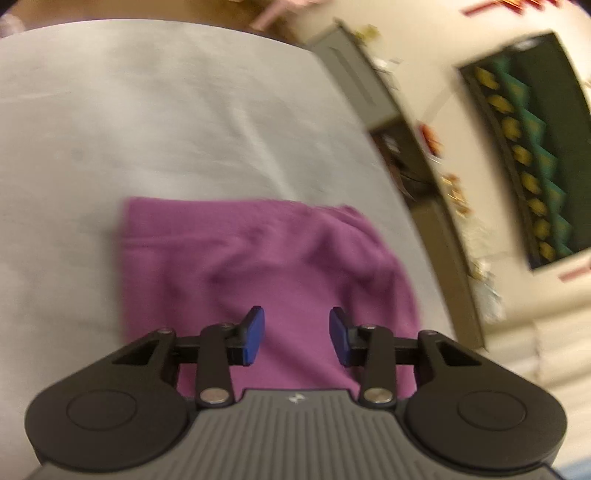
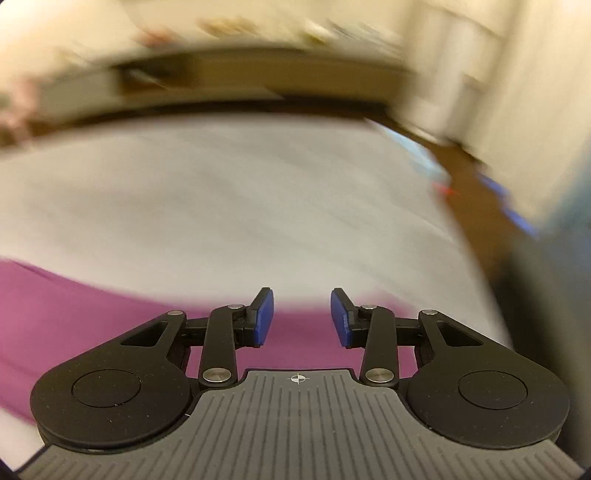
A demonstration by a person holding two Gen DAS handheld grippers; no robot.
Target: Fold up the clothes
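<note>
**No readable text in either view**

No words, numbers or brand names can be read. On the wall in the left wrist view, red marks (image 1: 513,5) at the top edge are blurred beyond reading. The grey body of the left gripper (image 1: 296,334) carries a small white emblem (image 1: 296,399), too small to make out. The grey body of the right gripper (image 2: 302,317) bears a small white crosshair symbol (image 2: 297,378), a circle crossed by two lines, with no lettering.
</note>
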